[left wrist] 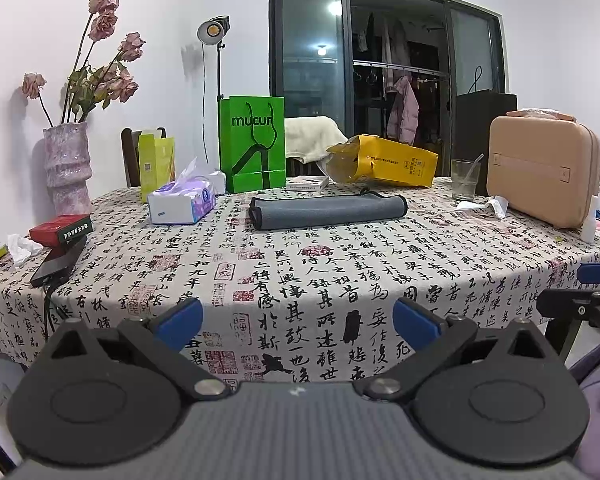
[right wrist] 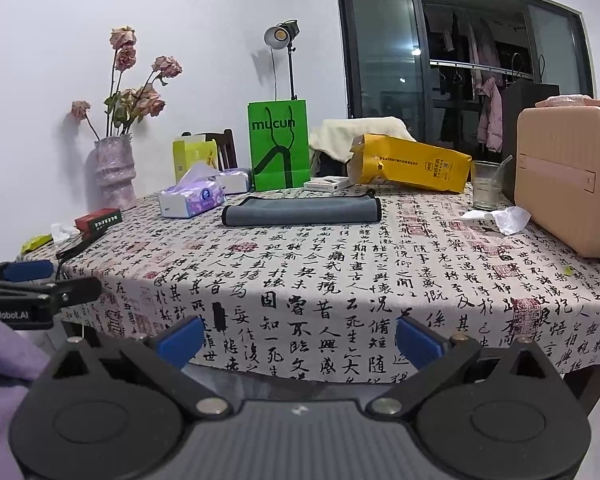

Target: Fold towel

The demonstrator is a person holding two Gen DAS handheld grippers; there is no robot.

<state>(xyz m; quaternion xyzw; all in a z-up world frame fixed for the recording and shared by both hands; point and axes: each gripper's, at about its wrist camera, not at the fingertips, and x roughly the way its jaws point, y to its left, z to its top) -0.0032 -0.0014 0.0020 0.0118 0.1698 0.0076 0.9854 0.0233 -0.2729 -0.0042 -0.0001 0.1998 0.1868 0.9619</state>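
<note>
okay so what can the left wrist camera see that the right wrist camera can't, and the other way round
Only the left wrist view shows the right gripper at its right edge, plus the black phone clearly under the red box. Only the right wrist view shows the left gripper at its left edge. Both show the folded grey towel lying on the calligraphy tablecloth, the tissue pack, green bag, yellow bag and pink case.
</note>
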